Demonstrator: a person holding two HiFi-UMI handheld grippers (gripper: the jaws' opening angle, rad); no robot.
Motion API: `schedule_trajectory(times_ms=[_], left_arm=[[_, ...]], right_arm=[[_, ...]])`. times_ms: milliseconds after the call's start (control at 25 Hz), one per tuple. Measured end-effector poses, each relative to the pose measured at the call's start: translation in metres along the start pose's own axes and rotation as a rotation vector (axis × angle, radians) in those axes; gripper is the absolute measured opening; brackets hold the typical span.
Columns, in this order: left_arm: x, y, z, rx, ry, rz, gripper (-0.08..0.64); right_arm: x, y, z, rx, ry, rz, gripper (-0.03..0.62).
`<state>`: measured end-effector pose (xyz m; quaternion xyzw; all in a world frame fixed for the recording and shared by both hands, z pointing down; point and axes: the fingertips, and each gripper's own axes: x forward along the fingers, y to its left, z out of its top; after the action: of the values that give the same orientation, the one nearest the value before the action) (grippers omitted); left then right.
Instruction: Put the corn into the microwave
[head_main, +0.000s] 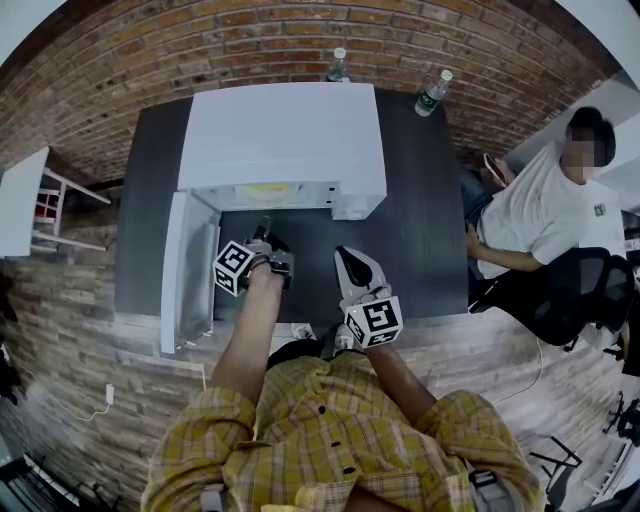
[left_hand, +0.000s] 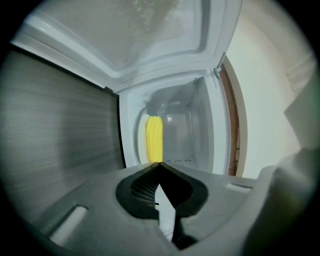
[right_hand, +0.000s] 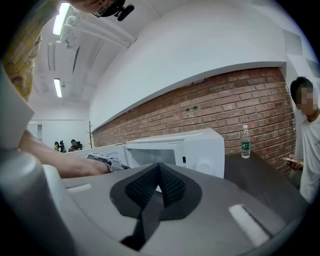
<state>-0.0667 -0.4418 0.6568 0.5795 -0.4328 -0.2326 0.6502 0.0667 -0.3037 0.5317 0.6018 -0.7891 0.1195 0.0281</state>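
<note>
One corn cob lies inside the cavity of the single microwave, at 12 o'clock from the left gripper. That gripper's fingers are pressed together on nothing, just outside the opening. The right gripper hangs over the bench, at 5 o'clock from the cavity, its fingers likewise closed and empty. The placing step therefore looks done, and what remains is the one door, swung wide at 9 o'clock of the opening. The next move probably calls for a gripper to get behind the door's free edge and push it round until it shuts. Two bottles stand behind the microwave, one bottle at 12 o'clock and the other bottle at 1 o'clock. One bystander sits at 3 o'clock.
</note>
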Motion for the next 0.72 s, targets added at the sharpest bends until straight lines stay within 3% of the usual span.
schedule_trajectory(times_ms=[200,520,720], left_arm=[[-0.028,-0.018,-0.018,0.076,0.020,-0.099,0.002],[-0.073,-0.037,-0.049,0.225,0.037,-0.177,0.003],[-0.100,-0.049,-0.070,0.376,0.060,-0.194,0.003]], right_arm=[[-0.014,0.003,0.001,0.021,-0.012,0.018,0.003],[-0.035,0.010,-0.001,0.032,-0.013,0.041,0.003],[-0.047,0.014,-0.001,0.039,-0.010,0.053,0.003]])
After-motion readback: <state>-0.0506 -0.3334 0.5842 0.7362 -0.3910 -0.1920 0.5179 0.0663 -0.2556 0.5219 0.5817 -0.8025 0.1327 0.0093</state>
